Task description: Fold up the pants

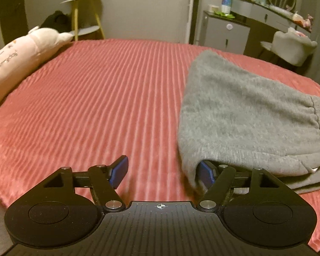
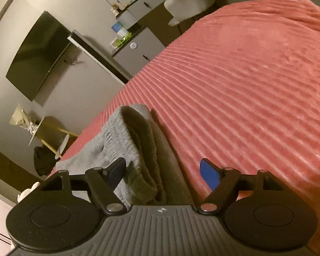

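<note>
Grey knitted pants [image 1: 251, 115] lie folded in layers on the red ribbed bedspread [image 1: 100, 98], at the right of the left wrist view. My left gripper [image 1: 163, 171] is open; its right finger is tucked under the pants' near left edge, its left finger stands free over the bedspread. In the right wrist view the pants [image 2: 128, 149] show as a stacked fold with the ribbed waistband on top. My right gripper [image 2: 164, 173] is open and straddles the fold's near end, its left finger resting on the fabric, its right over the bedspread [image 2: 256, 98].
A pink plush toy [image 1: 17, 61] lies at the bed's left edge. Beyond the bed stand a yellow-legged side table [image 1: 85, 15], a grey cabinet [image 1: 226, 34], a dressing table with bottles [image 1: 273, 10] and a padded chair [image 1: 292, 47]. A dark wall screen [image 2: 38, 55] hangs opposite.
</note>
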